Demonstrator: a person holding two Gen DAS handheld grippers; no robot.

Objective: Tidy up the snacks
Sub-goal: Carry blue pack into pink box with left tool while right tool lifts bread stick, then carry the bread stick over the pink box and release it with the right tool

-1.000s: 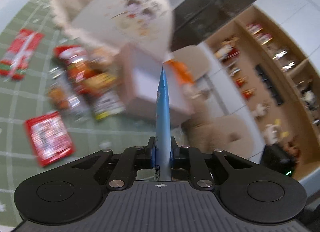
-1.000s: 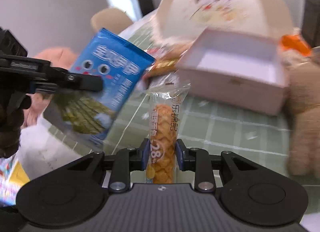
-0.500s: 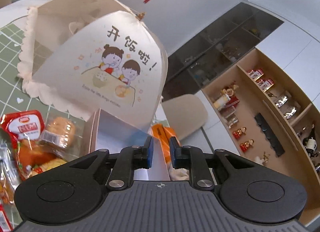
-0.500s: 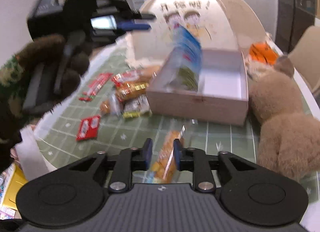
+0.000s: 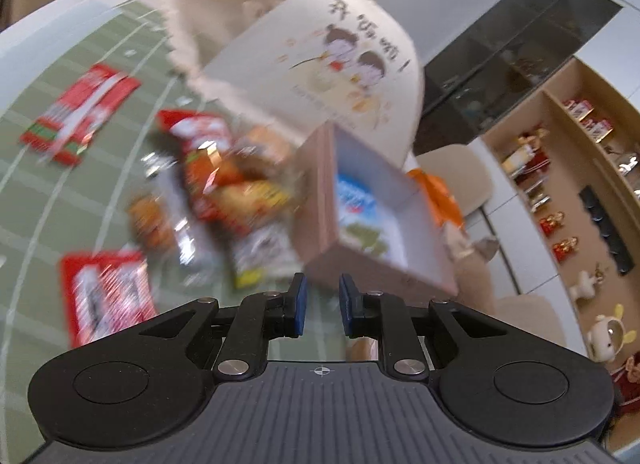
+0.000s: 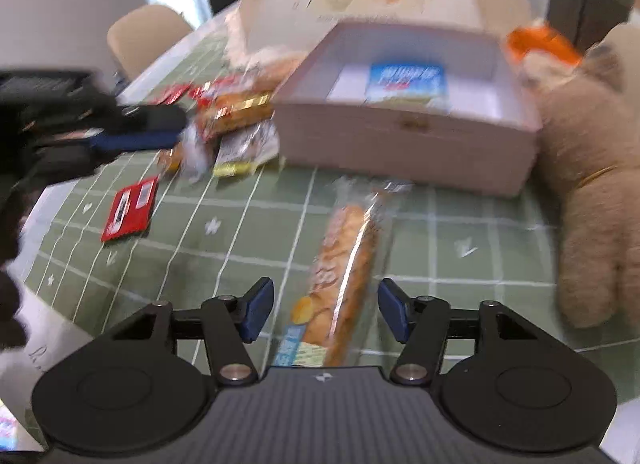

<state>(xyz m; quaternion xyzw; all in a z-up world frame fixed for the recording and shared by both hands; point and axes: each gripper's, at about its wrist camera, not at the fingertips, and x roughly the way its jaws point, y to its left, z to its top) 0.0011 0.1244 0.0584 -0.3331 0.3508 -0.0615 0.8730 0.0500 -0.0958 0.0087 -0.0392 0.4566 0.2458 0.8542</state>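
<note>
The pink box (image 6: 404, 143) stands open on the green checked tablecloth. The blue seaweed snack packet (image 6: 406, 81) lies inside it; it also shows in the left wrist view (image 5: 358, 219) in the box (image 5: 320, 232). My left gripper (image 5: 320, 310) is open a little and empty, in front of the box. My right gripper (image 6: 326, 314) is wide open. The long waffle snack packet (image 6: 346, 272) lies on the cloth between its fingers, apparently free. A heap of loose snack packets (image 5: 228, 191) lies left of the box.
A domed food cover (image 5: 320, 51) stands behind the box. A plush bear (image 6: 596, 191) sits right of the box. Red packets (image 6: 130, 209) lie on the cloth at the left. My left gripper (image 6: 120, 135) shows at the left of the right wrist view.
The left gripper let go of the blue packet, which dropped into the box, and drew back. The right gripper opened wide and the waffle packet now lies on the cloth.
</note>
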